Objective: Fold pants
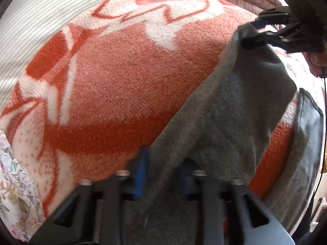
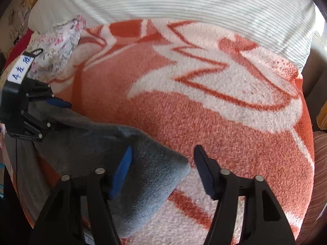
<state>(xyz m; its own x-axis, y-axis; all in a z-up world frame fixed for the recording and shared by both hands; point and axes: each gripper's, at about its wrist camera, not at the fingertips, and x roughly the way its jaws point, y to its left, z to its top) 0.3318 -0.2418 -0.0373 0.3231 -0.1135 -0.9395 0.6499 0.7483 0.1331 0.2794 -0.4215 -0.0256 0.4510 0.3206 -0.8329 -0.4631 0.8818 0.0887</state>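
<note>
The grey fleece pants (image 1: 231, 110) lie on an orange and white blanket (image 1: 114, 85), running from my left gripper up to my right gripper. My left gripper (image 1: 163, 173) has cloth between its blue pads and appears shut on the pants. It also shows at the left of the right wrist view (image 2: 55, 110), holding the grey cloth. My right gripper (image 2: 161, 163) is open, its jaws wide apart around a corner of the pants (image 2: 151, 169) that rests on the blanket (image 2: 204, 122). In the left wrist view the right gripper (image 1: 255, 34) sits at the pants' far corner.
A striped white sheet (image 2: 184, 2) lies beyond the blanket. A floral cloth (image 2: 61, 38) sits at the blanket's far left corner and shows in the left wrist view (image 1: 16, 194). A dark leather item (image 1: 308, 122) lies at the right edge.
</note>
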